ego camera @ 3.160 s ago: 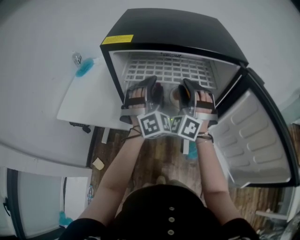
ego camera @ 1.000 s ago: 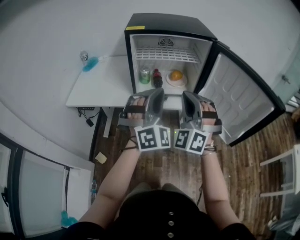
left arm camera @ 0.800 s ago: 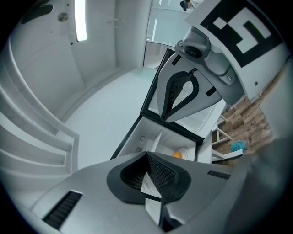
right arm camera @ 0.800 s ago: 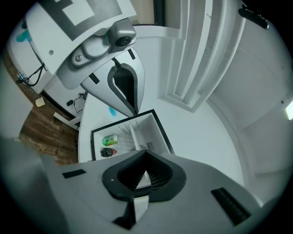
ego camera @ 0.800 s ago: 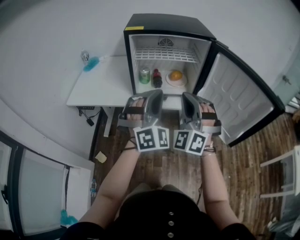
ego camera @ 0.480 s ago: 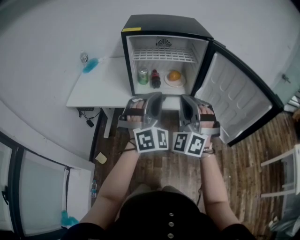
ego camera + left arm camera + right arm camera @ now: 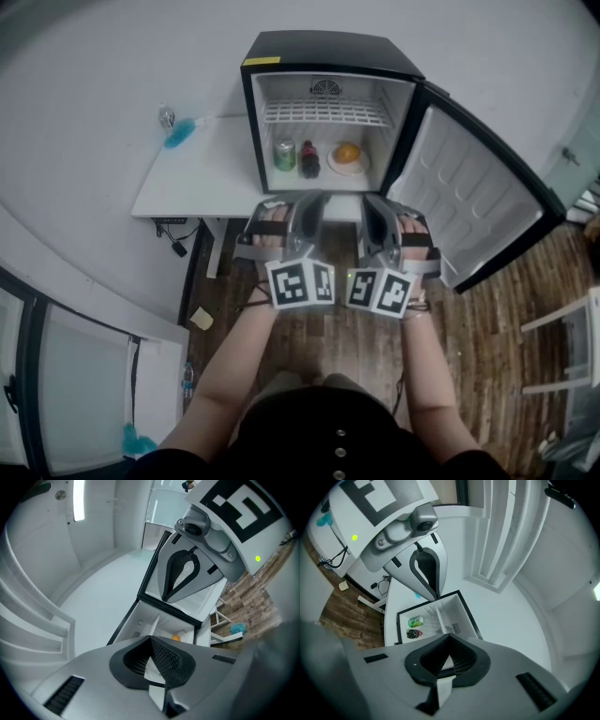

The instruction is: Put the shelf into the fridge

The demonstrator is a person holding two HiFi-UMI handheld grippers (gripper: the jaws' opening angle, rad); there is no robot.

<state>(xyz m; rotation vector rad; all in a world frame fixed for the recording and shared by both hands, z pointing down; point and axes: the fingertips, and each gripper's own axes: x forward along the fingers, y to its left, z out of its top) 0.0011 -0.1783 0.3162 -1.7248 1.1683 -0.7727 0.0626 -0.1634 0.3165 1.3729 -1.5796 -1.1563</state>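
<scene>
Compared with a few seconds earlier, when both grippers were right up at the white wire shelf inside the fridge, the person now stands well back and the whole cabinet is in the head view. The left gripper and right gripper are held level side by side in front of the body, well apart from the fridge. Each has its jaws pressed together with nothing between them. The shelf lies across the upper part of the compartment, above a green can, a dark bottle and an orange on a plate. The placing therefore looks done, and only the open door is perhaps left to deal with. At this range the shelf is small, so it probably rests on its side ledges, but the seating at either wall cannot be confirmed. In both gripper views the gripper's own body covers the lower part of the fridge, and the shelf shows there only as a thin edge-on line.
</scene>
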